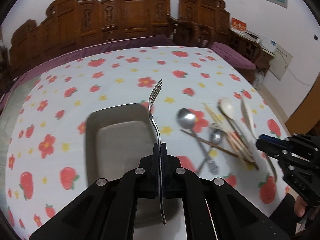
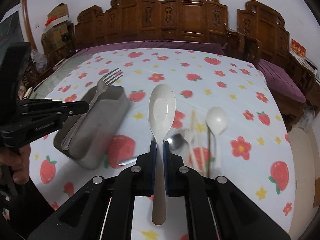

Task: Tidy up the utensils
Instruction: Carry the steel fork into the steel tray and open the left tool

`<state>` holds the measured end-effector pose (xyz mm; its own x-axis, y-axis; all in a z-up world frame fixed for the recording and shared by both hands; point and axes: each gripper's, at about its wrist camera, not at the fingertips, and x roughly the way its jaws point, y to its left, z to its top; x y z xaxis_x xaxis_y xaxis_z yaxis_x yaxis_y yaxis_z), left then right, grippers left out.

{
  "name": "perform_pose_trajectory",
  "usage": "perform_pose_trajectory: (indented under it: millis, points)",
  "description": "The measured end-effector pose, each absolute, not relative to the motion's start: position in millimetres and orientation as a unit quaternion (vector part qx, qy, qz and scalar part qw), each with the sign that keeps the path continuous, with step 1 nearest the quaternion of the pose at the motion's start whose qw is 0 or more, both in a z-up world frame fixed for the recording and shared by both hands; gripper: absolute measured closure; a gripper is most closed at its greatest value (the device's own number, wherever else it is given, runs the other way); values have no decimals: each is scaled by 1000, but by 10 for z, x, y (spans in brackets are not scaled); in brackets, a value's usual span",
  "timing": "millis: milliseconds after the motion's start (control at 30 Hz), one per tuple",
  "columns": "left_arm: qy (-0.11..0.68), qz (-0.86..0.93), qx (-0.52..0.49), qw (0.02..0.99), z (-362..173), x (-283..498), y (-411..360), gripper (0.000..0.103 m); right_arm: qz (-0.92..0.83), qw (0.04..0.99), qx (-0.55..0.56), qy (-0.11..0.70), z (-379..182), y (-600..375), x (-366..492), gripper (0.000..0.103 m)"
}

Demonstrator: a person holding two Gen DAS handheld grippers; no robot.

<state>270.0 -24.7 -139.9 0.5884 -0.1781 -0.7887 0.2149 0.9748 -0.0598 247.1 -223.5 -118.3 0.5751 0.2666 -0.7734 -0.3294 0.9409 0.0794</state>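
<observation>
My left gripper is shut on a steel fork and holds it above the right edge of a grey metal tray. In the right wrist view the left gripper and the fork show over the tray. My right gripper is shut on a cream speckled spoon, lifted over the table. It shows at the right in the left wrist view, where the spoon stands up from it. Loose utensils lie on the cloth: a steel spoon, chopsticks, a white spoon.
The table has a white cloth with red flowers and strawberries. Carved wooden chairs and a purple bench cushion stand behind and to the right. The utensil pile lies right of the tray.
</observation>
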Motion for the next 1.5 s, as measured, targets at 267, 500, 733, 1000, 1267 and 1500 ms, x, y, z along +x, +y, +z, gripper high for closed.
perform_pose_trajectory:
  millis: [267, 500, 733, 1000, 1267, 1500]
  points:
    - [465, -81, 12, 881, -1688, 2773, 84, 102, 186, 884, -46, 426, -1120, -1903, 2474, 95]
    - [491, -65, 12, 869, -1976, 2843, 179, 102, 188, 882, -51, 429, -1123, -1795, 2448, 95]
    - [507, -56, 19, 860, -2097, 2929, 175, 102, 186, 880, -51, 433, -1161, -1811, 2436, 95]
    - [520, -57, 15, 852, -2154, 2968, 166, 101, 181, 880, -47, 437, -1189, -1878, 2410, 95]
    - [491, -71, 4, 868, -1890, 2785, 239, 101, 183, 881, -45, 434, -1159, -1877, 2383, 95]
    - [450, -65, 10, 890, -1575, 2493, 522, 80, 202, 879, -34, 430, -1149, -1673, 2427, 95]
